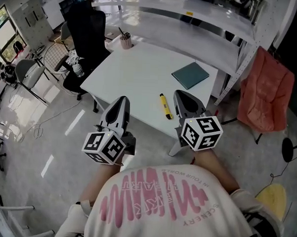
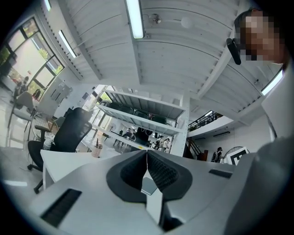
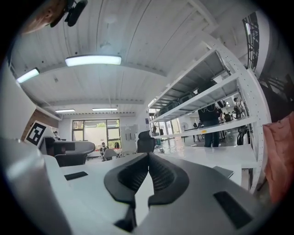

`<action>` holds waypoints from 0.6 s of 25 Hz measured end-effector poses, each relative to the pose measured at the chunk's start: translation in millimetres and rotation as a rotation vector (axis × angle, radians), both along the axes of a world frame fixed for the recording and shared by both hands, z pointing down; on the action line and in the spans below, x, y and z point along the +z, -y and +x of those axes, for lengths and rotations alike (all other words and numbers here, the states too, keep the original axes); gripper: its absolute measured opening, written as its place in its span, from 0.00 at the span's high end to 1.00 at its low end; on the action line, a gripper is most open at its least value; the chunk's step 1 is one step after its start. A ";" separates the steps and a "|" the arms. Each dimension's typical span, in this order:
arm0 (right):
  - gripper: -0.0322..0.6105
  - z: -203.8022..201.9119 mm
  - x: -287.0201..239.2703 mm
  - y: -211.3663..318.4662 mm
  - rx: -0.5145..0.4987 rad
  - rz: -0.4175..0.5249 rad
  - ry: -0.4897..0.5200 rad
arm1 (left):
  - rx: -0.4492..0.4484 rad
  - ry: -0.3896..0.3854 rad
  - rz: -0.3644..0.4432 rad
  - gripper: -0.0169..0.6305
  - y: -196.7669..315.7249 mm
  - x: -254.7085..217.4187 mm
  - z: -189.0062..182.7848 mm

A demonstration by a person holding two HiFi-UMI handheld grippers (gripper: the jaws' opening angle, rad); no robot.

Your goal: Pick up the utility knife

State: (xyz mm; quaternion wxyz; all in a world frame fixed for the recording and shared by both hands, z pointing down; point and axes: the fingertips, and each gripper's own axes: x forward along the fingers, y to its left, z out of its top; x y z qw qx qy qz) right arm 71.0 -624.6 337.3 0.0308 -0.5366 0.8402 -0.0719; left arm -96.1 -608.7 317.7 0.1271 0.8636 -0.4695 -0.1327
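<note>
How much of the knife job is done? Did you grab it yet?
Nothing is done yet. The yellow utility knife lies untouched on the white table. Nothing is in hand: the left gripper and right gripper are both shut and empty, held by the table's near edge. Left to do: open one gripper's fingers, reach the knife, close on it and lift.
</note>
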 end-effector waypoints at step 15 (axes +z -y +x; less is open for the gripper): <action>0.92 -6.5 123.7 121.8 0.038 -0.368 0.051 | -0.013 -0.021 -0.202 0.94 98.9 87.3 -33.7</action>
